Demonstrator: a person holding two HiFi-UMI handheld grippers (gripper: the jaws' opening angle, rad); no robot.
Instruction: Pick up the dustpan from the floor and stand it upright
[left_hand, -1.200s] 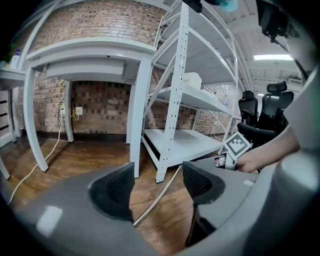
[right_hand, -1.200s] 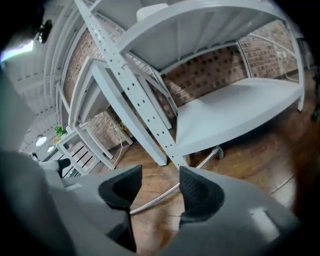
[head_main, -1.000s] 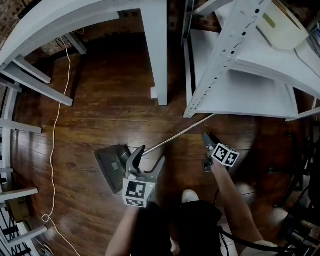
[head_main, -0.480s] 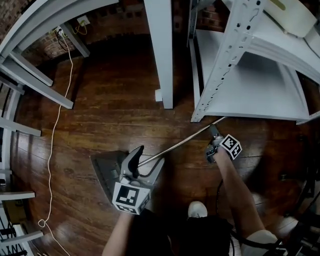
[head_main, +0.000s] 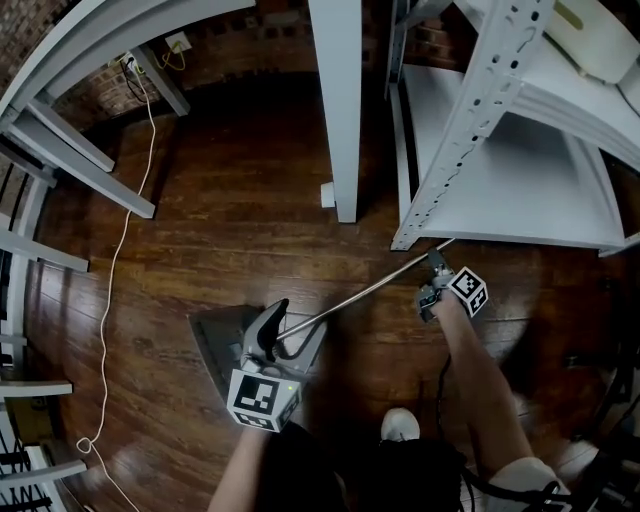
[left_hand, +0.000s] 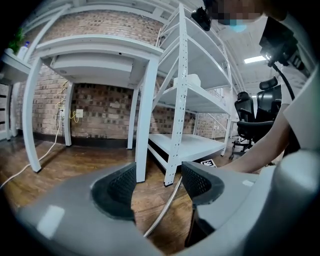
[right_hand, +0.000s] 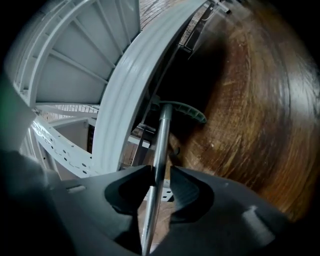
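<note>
The dustpan lies tipped over on the wooden floor just ahead of my shoe. Its long metal handle slants away toward the foot of the white shelving rack. My left gripper hovers over the pan's handle end with its jaws apart; the rod runs between them and neither pad touches it. My right gripper is at the handle's far end, just beside the rack's corner post. Its jaws have just been closing and now pinch the rod below its green end cap. A white table leg stands beyond, and a white cable trails along the floor's left side.
</note>
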